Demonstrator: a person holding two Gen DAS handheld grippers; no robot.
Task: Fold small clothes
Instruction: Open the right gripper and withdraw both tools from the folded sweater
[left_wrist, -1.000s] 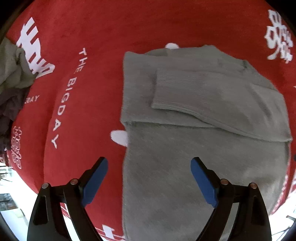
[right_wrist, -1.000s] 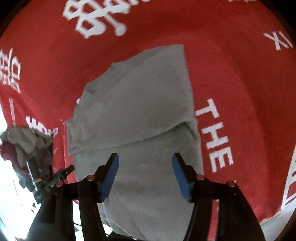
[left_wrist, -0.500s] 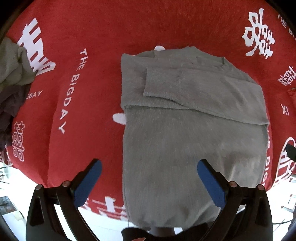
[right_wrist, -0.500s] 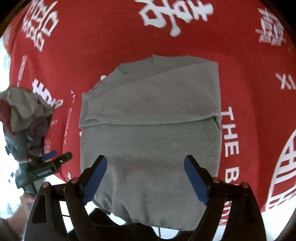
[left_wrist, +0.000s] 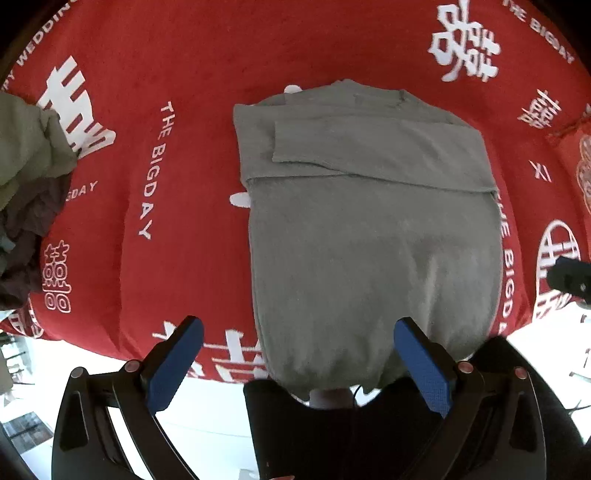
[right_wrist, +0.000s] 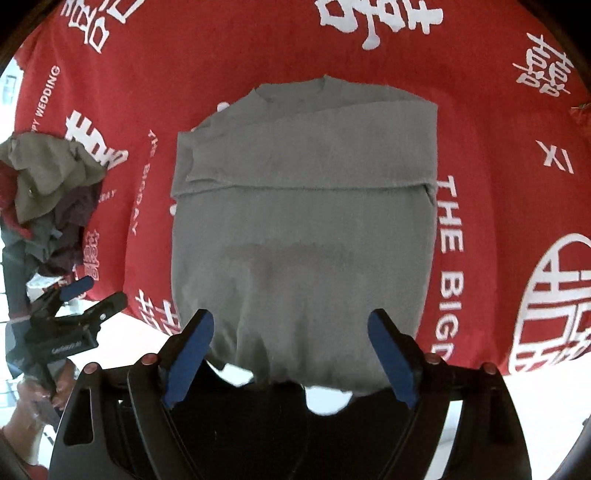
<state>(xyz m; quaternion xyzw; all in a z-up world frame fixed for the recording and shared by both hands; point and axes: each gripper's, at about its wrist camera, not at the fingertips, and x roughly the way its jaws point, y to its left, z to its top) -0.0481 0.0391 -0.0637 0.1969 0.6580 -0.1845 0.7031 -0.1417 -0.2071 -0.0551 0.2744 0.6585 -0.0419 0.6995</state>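
A grey knitted sweater (left_wrist: 369, 236) lies flat on the red cloth, both sleeves folded across its chest, its hem hanging over the near table edge. It also shows in the right wrist view (right_wrist: 303, 229). My left gripper (left_wrist: 299, 362) is open and empty, raised above the hem near the table edge. My right gripper (right_wrist: 291, 354) is open and empty, also above the hem. The left gripper also shows at the left of the right wrist view (right_wrist: 77, 299).
A red tablecloth (left_wrist: 177, 66) with white lettering covers the table. A heap of other clothes (left_wrist: 26, 177) lies at the left, and it shows in the right wrist view (right_wrist: 48, 192). The near table edge runs just past the hem.
Both grippers have drawn back and up from the sweater toward the near table edge, and their jaws have opened wider. The sweater has not moved.
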